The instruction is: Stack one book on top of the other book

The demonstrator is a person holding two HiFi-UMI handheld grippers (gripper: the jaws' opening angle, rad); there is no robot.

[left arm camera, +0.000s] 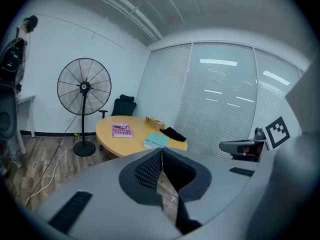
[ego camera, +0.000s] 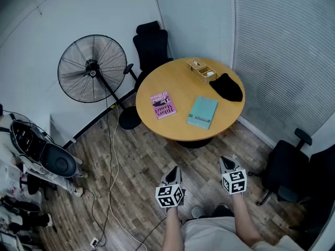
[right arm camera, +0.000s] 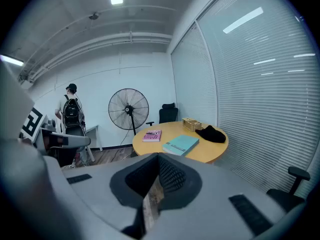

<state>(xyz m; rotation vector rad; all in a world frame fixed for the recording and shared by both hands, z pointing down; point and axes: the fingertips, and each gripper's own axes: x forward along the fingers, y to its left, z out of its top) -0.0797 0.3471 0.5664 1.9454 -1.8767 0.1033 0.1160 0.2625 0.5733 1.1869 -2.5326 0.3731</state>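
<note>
On table (ego camera: 180,82), well ahead: pink book (ego camera: 164,105), teal book (ego camera: 202,112) flat, apart, unstacked; left gripper (ego camera: 173,171), right gripper (ego camera: 225,162) short of table, fingers closed tight, empty; best: step closer, open fingers, grip one book by near edge, set square on other.

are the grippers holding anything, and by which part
Nothing. The left gripper and right gripper are both shut and empty; the pink book and teal book lie apart on the round table.
</note>
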